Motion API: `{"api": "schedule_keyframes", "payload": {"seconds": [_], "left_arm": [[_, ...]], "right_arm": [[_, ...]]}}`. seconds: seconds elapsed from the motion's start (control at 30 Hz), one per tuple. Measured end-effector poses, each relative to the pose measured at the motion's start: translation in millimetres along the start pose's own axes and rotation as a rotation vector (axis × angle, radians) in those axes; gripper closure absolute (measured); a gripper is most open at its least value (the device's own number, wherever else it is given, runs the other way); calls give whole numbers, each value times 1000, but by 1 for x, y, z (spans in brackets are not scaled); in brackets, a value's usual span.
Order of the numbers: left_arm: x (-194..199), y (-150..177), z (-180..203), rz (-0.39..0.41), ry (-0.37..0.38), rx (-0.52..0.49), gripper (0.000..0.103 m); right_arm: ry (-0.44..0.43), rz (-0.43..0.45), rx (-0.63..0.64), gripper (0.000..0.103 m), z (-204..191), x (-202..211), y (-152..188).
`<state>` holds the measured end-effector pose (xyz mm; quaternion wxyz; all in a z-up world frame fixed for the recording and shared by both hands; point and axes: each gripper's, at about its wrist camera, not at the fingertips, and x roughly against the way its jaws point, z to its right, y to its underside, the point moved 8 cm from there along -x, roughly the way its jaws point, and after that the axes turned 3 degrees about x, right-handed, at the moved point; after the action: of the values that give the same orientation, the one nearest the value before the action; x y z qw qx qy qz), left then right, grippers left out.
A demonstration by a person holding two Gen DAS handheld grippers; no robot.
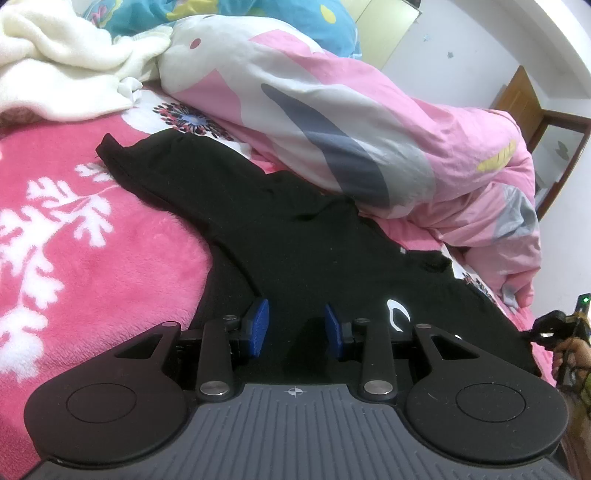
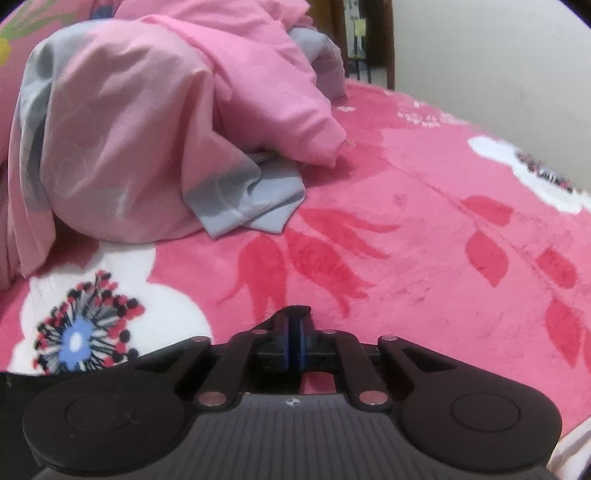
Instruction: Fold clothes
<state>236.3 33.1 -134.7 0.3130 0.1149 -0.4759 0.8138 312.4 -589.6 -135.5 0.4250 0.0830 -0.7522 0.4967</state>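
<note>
Shirt (image 1: 295, 229), black, lay on pink blanket (image 1: 92, 240); left gripper (image 1: 295, 328) stood parted over it; right gripper (image 2: 295, 332) nearly closed, empty, beside shirt.

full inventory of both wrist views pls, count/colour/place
garment: 1, black with a small white mark, spread on the blanket, running under the left gripper
blanket: 1, pink with white and red flowers, covers the bed
duvet: 1, pink, white and grey, bunched behind the garment
fleece throw: 1, cream, far left corner
pillow: 1, blue, behind the duvet
left gripper: blue pads apart, over the garment
right gripper: pads nearly together, a bit of black cloth at the tips
hand: 1, right edge of left view
</note>
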Motion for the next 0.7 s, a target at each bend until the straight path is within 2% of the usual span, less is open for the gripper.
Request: {"api": "schedule_keyframes", "payload": {"seconds": [0.03, 0.07, 0.13, 0.23, 0.33, 0.4, 0.5, 0.6, 0.67, 0.7], "left_arm": [[0, 0, 0, 0, 0, 0, 70], [0, 0, 0, 0, 0, 0, 70], [0, 0, 0, 0, 0, 0, 70], [0, 0, 0, 0, 0, 0, 70], [0, 0, 0, 0, 0, 0, 70], [0, 0, 0, 0, 0, 0, 70], [0, 0, 0, 0, 0, 0, 70], [1, 0, 0, 0, 2, 3, 70], [1, 0, 0, 0, 2, 4, 70], [1, 0, 0, 0, 2, 4, 70]], "right_arm": [[-25, -1, -43, 53, 4, 6, -4], [-46, 2, -71, 45, 6, 14, -9], [-84, 13, -118, 44, 11, 33, -17], [-136, -81, -149, 44, 12, 57, -14], [-171, -208, -61, 44, 3, 79, 8], [-143, -266, 45, 44, -4, 90, 27], [-116, -311, 166, 48, -14, 90, 49], [-107, -359, 184, 58, -18, 77, 64], [-97, -388, 229, 80, -21, 70, 75], [-82, -394, 270, 82, -23, 68, 81]]}}
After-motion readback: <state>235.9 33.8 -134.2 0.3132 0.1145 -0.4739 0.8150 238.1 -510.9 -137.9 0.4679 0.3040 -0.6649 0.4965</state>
